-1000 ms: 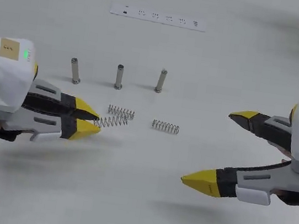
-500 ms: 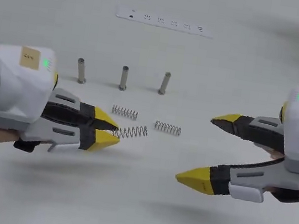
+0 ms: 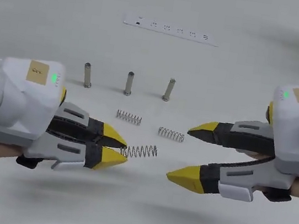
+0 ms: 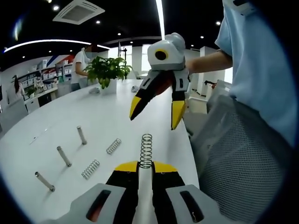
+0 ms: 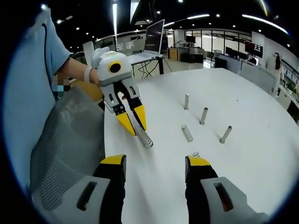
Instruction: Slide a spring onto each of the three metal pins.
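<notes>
Three short metal pins point(image 3: 88, 75) point(image 3: 129, 83) point(image 3: 169, 89) stand upright in a row on the white table. My left gripper point(image 3: 119, 149) is shut on one end of a spring point(image 3: 139, 151), which sticks out sideways beyond its yellow tips and shows as the held spring point(image 4: 146, 150) in the left gripper view. Two more springs point(image 3: 128, 117) point(image 3: 171, 134) lie flat in front of the pins. My right gripper point(image 3: 191, 154) is open, facing the free end of the held spring from the right, a short gap away. In the right gripper view the left gripper point(image 5: 131, 121) holds the spring point(image 5: 144, 136).
A white power strip point(image 3: 172, 29) lies beyond the pins. A potted plant point(image 4: 107, 70) stands at the far right end of the table. The table's near edge point(image 4: 187, 140) runs close to the grippers, with a person's body beside it.
My left gripper has lifted one spring off the table and carried it right, toward the middle. My right gripper has moved left toward it and narrowed somewhat. The head camera has shifted.
</notes>
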### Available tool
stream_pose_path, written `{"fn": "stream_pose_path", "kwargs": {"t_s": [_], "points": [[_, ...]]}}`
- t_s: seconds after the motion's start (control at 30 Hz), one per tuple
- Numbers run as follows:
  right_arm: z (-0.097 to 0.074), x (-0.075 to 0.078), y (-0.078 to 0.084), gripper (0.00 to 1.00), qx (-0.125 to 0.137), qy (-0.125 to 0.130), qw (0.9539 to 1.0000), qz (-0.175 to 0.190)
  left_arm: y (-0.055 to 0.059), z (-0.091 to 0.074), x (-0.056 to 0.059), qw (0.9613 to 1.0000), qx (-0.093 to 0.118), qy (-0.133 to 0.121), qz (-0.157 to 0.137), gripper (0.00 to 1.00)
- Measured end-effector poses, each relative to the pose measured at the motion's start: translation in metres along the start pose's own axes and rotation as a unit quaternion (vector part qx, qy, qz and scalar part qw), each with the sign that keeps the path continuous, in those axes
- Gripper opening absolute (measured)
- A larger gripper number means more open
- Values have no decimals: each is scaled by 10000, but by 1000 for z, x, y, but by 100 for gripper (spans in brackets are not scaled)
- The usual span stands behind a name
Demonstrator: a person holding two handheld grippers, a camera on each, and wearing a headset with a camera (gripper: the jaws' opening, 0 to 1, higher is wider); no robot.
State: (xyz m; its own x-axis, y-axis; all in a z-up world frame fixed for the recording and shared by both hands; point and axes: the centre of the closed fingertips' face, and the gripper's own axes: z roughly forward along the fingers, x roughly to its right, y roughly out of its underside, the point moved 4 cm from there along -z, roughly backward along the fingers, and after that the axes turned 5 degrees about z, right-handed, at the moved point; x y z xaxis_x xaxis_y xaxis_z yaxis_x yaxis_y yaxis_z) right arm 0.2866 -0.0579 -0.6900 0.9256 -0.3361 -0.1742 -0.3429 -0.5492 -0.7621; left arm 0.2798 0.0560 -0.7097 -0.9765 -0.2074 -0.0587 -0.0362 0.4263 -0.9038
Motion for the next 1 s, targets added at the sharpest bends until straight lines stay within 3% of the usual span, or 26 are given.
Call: {"fn": "stream_pose_path", "kwargs": {"t_s": [0.43,1.0], "points": [[11,-14,-2,29,-181,-399,9987,-260,-1,1,5,9997,-73,200,101,2],[21,-17,-2,12,-309,-677,9966,-365,-4,2,10,9992,-46,364,141,2]]}}
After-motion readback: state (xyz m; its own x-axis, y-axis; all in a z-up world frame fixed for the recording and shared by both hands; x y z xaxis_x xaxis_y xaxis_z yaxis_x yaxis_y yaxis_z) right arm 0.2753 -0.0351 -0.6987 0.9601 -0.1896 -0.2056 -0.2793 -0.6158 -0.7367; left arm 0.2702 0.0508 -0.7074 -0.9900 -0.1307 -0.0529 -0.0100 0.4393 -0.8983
